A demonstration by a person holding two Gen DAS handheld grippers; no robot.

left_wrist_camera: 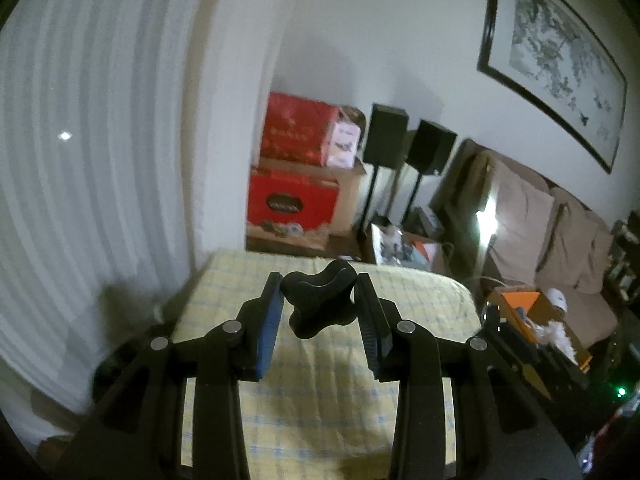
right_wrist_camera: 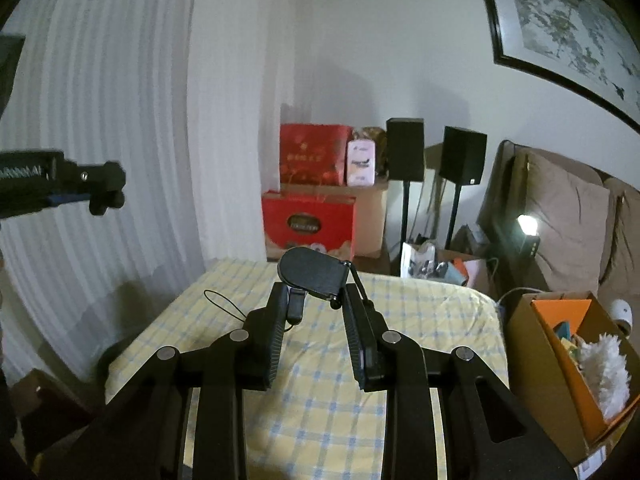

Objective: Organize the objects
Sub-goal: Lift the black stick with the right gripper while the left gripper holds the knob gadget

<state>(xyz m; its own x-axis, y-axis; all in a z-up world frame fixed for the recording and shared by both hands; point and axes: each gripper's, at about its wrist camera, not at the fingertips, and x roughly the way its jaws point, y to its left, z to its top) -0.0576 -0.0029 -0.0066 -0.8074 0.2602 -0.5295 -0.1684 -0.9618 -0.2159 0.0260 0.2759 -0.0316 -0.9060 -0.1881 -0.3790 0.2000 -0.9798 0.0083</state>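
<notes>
Above the checked tablecloth [left_wrist_camera: 320, 400], left gripper [left_wrist_camera: 318, 304] clamps a lobed black plastic knob [left_wrist_camera: 318, 304]. Right gripper [right_wrist_camera: 314, 300] pinches a flat ribbed black clip [right_wrist_camera: 312, 274]; cloth's far edge clear

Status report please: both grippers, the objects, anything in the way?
Left gripper shut on black knob. Right gripper shut on black clip. Both above the table. Nothing in the way.

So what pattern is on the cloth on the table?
The cloth is yellow-and-white check with thin blue lines, clearest in the right wrist view.
</notes>
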